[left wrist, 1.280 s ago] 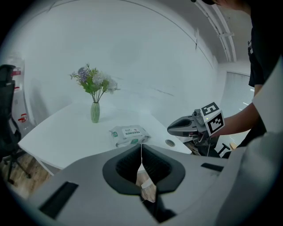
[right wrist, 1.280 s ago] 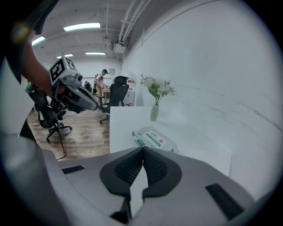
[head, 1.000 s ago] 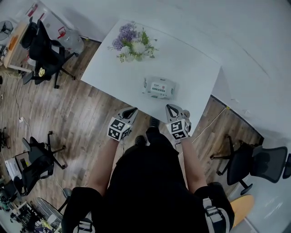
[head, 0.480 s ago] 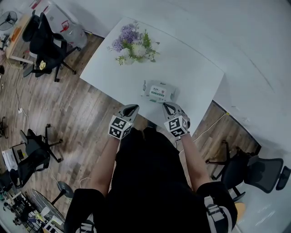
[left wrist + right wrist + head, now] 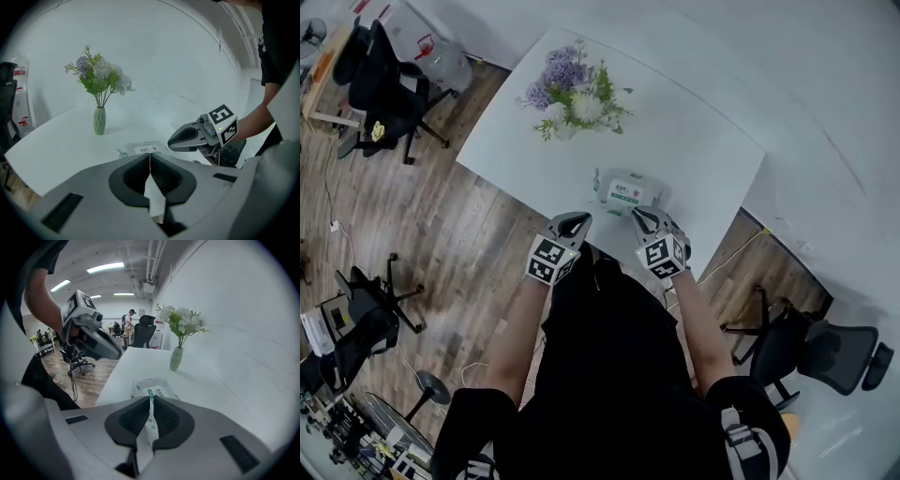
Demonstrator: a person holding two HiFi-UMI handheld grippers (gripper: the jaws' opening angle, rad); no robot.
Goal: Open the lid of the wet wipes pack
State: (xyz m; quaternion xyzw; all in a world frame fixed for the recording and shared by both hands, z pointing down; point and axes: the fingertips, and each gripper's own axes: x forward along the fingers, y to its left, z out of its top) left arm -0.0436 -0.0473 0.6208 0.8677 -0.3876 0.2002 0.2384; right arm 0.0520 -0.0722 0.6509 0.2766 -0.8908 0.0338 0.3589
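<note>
While the wet wipes pack [image 5: 626,192] lies flat on the white table [image 5: 703,150], close to the edge where the person stands, its lid looks shut. I think the job is only at the reaching step: both tools are pointed at the pack and neither one has it.

The left gripper [image 5: 574,221] is at the table edge, a little to the left of the pack. In the left gripper view its two jaws are pressed together at the tips with nothing between them, and the pack [image 5: 143,149] lies just past them. The right gripper [image 5: 639,216] is nearer, with its tips right by the near side of the pack. In the right gripper view its jaws are together too, and they hold nothing. The pack [image 5: 152,386] lies right in front of them, label up. I cannot tell if the tips touch it, but it looks like they do not.

A vase of flowers [image 5: 574,92] stands well away at the far side of the table, so it should not get in the way.

Next, I think one gripper needs to open its jaws and catch the edge of the lid. The other may have to press the soft pack down, so that it does not lift up with the lid.
</note>
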